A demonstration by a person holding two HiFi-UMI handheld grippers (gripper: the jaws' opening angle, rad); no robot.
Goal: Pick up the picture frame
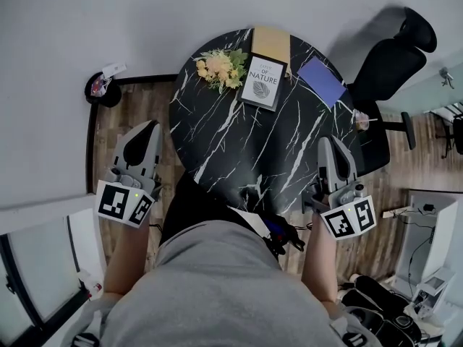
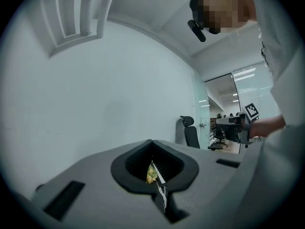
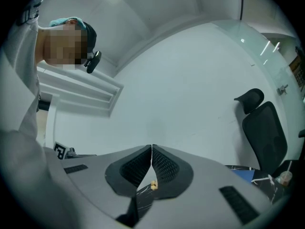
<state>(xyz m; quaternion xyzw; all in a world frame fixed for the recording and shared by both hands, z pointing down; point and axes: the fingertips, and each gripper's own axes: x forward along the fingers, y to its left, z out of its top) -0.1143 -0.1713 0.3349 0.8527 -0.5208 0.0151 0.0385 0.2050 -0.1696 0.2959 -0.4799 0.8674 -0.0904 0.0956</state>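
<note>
The picture frame (image 1: pixel 262 82), white with a black border and a leaf print, stands at the far side of the round black marble table (image 1: pixel 239 150). It is next to a bunch of yellow flowers (image 1: pixel 221 69). My left gripper (image 1: pixel 150 126) hangs left of the table, off its edge, shut and empty. My right gripper (image 1: pixel 323 142) is over the table's right edge, also shut and empty. Both are well short of the frame. In the left gripper view the flowers (image 2: pixel 151 174) and the frame's edge (image 2: pixel 162 191) show through the gap below the closed tips (image 2: pixel 151 141). The right gripper's tips (image 3: pixel 151 147) meet.
A blue notebook (image 1: pixel 321 80) and a tan board (image 1: pixel 271 42) lie on the table's far right. A black office chair (image 1: pixel 394 56) stands at the right, with a cup with a straw (image 1: pixel 362 121) near it. A black bin (image 1: pixel 103 89) stands on the floor at the left.
</note>
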